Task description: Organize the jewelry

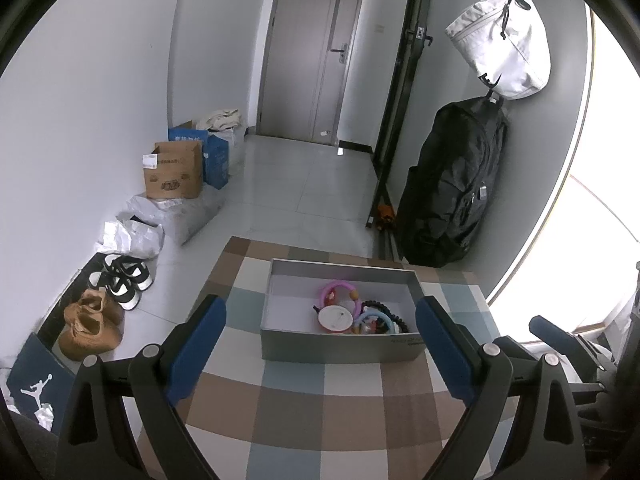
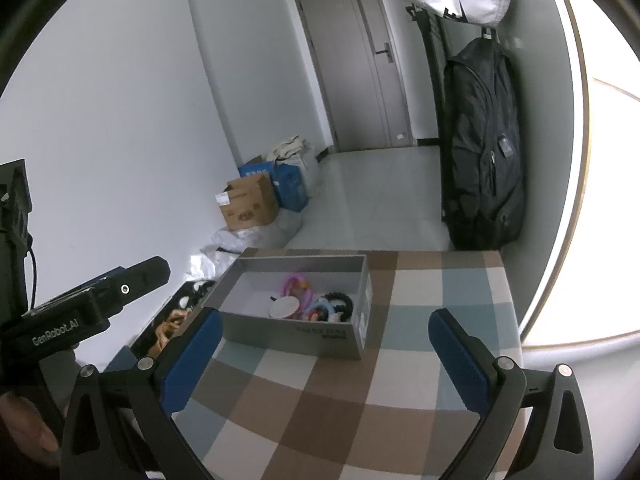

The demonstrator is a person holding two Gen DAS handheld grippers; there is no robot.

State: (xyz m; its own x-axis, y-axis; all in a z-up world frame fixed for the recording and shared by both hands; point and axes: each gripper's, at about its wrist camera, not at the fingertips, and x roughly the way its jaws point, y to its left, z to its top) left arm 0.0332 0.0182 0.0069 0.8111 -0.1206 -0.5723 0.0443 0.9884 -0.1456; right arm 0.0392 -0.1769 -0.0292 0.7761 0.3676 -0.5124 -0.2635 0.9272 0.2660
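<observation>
Jewelry (image 1: 356, 312) is seen piled in grey box (image 1: 340, 344); none left on checkered cloth (image 1: 320, 408). Task judged approx. done. Left gripper (image 1: 320, 344) & right gripper (image 2: 324, 360): fingers apart, nothing held.

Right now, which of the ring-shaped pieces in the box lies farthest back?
The pink ring, toward the grey box's far wall; the black and blue rings lie nearer the front.

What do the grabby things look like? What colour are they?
Each gripper, left and right, has two black frame-like arms with triangle cut-outs and round silver bolts. The fingers wear flat blue pads inside. In the right wrist view, the left gripper's black body shows white "GenRobot.AI" lettering, with a thin black cable behind it.
</observation>
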